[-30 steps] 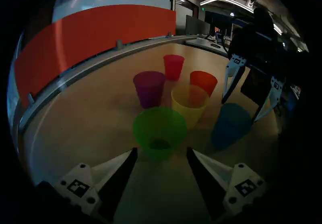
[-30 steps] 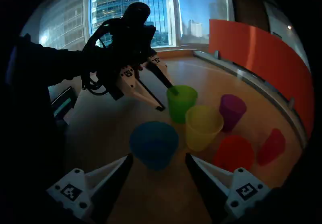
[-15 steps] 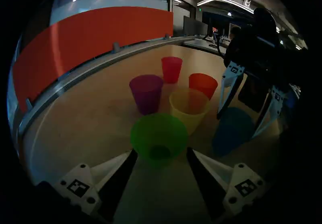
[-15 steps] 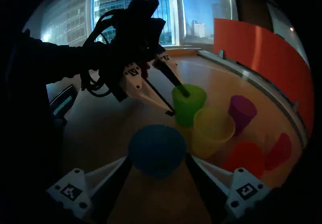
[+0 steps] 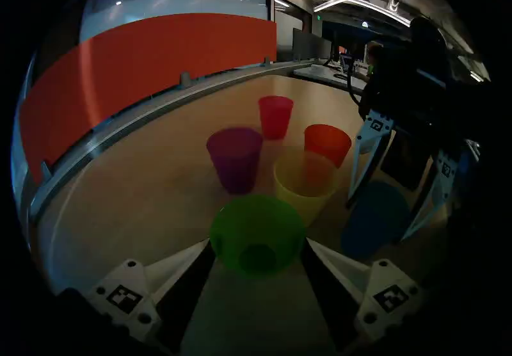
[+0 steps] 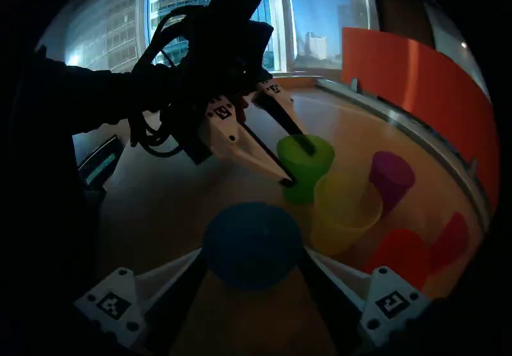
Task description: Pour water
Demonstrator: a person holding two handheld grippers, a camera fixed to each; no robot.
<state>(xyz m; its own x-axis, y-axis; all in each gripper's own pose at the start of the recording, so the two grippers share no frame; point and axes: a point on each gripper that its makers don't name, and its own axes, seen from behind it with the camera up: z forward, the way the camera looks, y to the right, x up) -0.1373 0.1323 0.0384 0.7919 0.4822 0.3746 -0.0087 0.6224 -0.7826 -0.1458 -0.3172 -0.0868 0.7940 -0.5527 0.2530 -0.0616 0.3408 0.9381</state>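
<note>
From the left gripper view: left gripper (image 5: 257,257) spread wide, fingers flanking the green cup (image 5: 257,231) at rim level, near on the table (image 5: 128,196). Hard to tell whether touching; no firm squeeze evident. Just beyond, yellow cup (image 5: 304,180) crowding the green one, purple cup (image 5: 235,157) far left, blue cup (image 5: 377,218) off to the right. Likely to shove green into yellow if pushed farther before closing. Likely to buckle a thin wall if closed too hard.

From the right gripper view: right gripper (image 6: 253,260) equally wide, bracketing the blue cup, nothing clamped. Farther off, left gripper straddling the green cup, close beside the yellow. Cannot tell which cup holds water, so some risk of lifting the wrong one, or of spilling among such tightly packed rims when tilting.
</note>
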